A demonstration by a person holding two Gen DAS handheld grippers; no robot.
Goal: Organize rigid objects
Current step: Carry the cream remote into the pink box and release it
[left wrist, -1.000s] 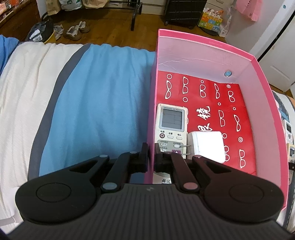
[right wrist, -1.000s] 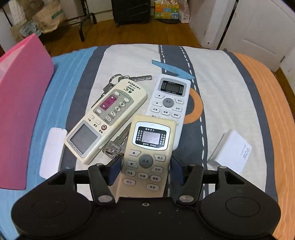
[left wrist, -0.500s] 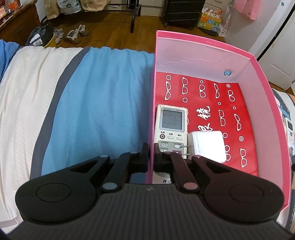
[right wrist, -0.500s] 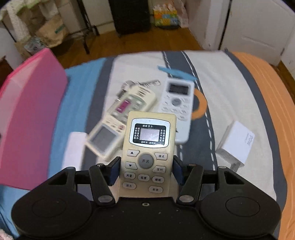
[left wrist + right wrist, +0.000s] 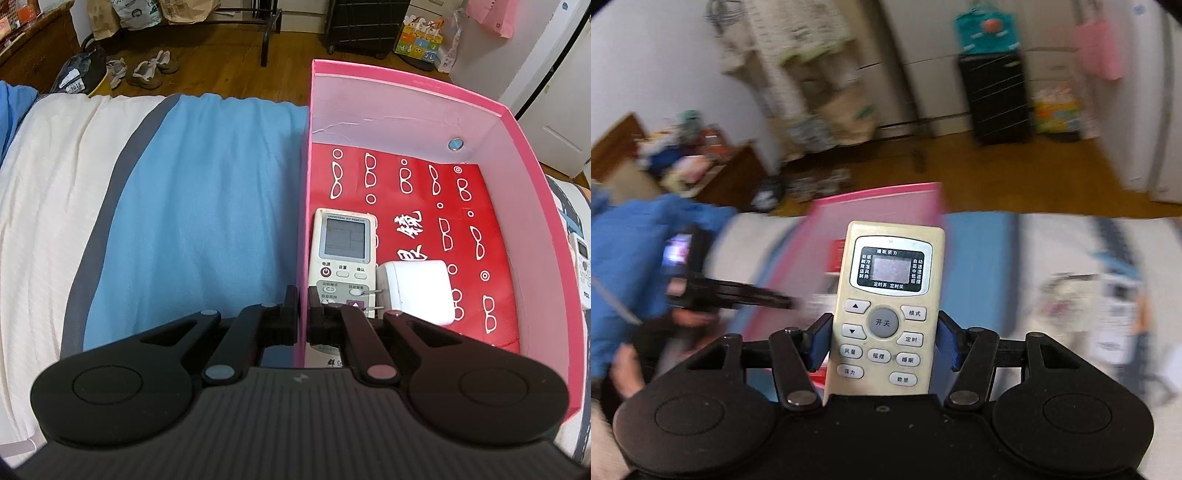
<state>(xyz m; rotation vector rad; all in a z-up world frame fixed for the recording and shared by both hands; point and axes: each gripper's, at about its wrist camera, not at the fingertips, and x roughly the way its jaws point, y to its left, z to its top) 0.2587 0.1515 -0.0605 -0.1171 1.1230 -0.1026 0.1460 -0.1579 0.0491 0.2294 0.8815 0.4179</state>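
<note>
Left wrist view: we found left gripper (image 5: pixel 303 314) still clamped on pink box (image 5: pixel 406 99) wall, unmoved; universal remote (image 5: pixel 343 254), white charger (image 5: pixel 417 291) inside.
Right wrist view: right gripper (image 5: pixel 882 343) gripped cream remote (image 5: pixel 886 306), lifted off bedspread, box ahead; deposit judged next.

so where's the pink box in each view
Left wrist: the pink box fills the right half, open, its near left wall pinched by the shut left gripper.
Right wrist: blurred, centre-left, behind the cream remote that the right gripper holds.
Shared landmark: the black slatted cabinet on the wooden floor.
</note>
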